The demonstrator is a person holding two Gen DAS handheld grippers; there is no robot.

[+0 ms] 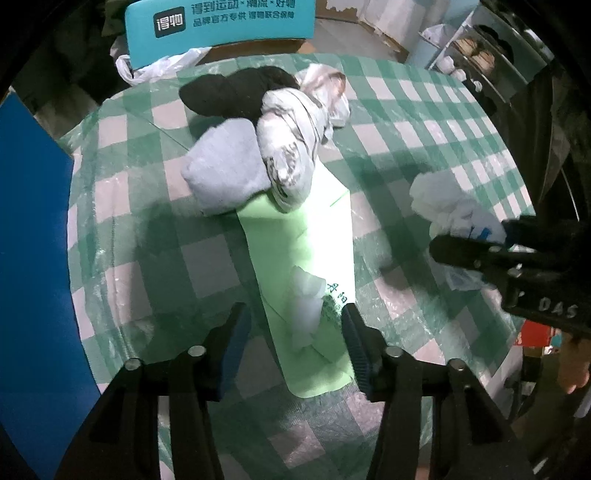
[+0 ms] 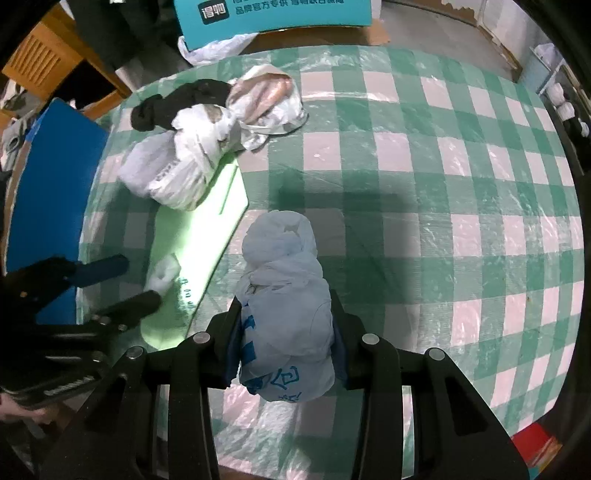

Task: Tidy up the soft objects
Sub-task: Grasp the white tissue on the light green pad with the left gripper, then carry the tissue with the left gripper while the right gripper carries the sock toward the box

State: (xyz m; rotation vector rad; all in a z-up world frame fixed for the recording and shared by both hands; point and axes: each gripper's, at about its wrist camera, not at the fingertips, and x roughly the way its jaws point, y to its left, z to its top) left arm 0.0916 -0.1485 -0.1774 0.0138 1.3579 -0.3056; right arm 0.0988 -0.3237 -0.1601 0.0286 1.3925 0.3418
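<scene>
A light green sheet point(image 1: 295, 236) lies on the checked table. At its far end sit a grey-blue bundle point(image 1: 221, 166), a white patterned bundle point(image 1: 291, 147), a black bundle point(image 1: 236, 92) and a plastic-wrapped bundle point(image 1: 325, 85). A small white wad point(image 1: 304, 306) lies on the sheet between the fingers of my left gripper point(image 1: 293, 317), which is open around it. My right gripper point(image 2: 286, 321) is shut on a white plastic bag with blue print point(image 2: 284, 295), held low over the table. The sheet point(image 2: 207, 221) and the wad point(image 2: 164, 275) also show in the right wrist view.
The green-and-white checked tablecloth point(image 2: 443, 184) is covered in clear plastic. A blue panel point(image 1: 33, 258) stands at the left edge. A teal box point(image 1: 221, 22) and a white plastic bag point(image 1: 155, 66) are behind the table. Shelves point(image 1: 480, 55) stand at far right.
</scene>
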